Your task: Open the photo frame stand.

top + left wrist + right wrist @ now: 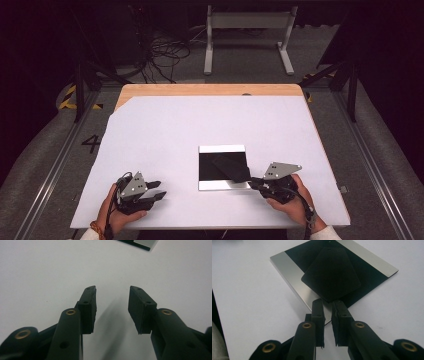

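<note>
Black card [330, 275] lies just ahead of narrow-gapped right tongs [327, 303], touching nothing; left tongs [112, 293] gape wide

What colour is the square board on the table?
The board is black in the middle with silver stripes along two edges; a black card lies on it. The right gripper view shows it best.

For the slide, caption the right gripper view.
Right gripper at the edge of a black card lying on a black-and-silver plate.

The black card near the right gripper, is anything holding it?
No. The right gripper has its jaws slightly apart at the black card's near corner, not pinching it. The left gripper holds nothing.
</note>
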Demonstrator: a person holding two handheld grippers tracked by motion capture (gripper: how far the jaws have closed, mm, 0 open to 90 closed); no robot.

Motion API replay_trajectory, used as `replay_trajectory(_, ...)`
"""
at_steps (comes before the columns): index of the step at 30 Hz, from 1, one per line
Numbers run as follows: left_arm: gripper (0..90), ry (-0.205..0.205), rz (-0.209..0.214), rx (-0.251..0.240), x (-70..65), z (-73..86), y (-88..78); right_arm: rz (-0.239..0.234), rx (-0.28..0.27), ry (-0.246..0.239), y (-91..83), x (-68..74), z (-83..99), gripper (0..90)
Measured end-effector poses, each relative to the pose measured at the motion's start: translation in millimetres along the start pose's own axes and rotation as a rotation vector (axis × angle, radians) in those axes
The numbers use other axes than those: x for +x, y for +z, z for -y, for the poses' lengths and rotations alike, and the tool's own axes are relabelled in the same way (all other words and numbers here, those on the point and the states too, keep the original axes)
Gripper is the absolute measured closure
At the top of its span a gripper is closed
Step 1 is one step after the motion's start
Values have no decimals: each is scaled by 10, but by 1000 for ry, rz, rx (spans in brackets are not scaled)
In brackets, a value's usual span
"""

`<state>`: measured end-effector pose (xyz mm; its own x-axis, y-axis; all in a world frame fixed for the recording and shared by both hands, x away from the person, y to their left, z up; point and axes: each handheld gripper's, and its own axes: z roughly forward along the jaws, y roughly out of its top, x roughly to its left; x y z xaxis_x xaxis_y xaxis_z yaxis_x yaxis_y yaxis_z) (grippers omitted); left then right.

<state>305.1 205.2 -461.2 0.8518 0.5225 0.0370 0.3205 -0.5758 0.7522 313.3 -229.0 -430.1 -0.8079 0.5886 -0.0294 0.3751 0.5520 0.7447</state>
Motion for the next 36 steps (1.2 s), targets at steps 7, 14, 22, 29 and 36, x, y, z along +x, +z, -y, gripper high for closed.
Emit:
replay_trajectory(7,587,-2,3,3,-1,2,4,4,-41,4,-24,3,-50,806)
replay_trajectory(14,587,-1,4,5,-13,-1,7,-2,-64,12,-42,15,-97,766)
replay_trajectory(22,588,0,2,6,-11,-3,21,5,-74,22,-23,-9,-119,757)
replay_trajectory(29,587,0,3,8,-12,-6,26,21,-114,18,-44,4,-181,757)
replay_trajectory(36,586,-1,7,8,-13,-5,27,20,-127,24,-47,-1,-194,754)
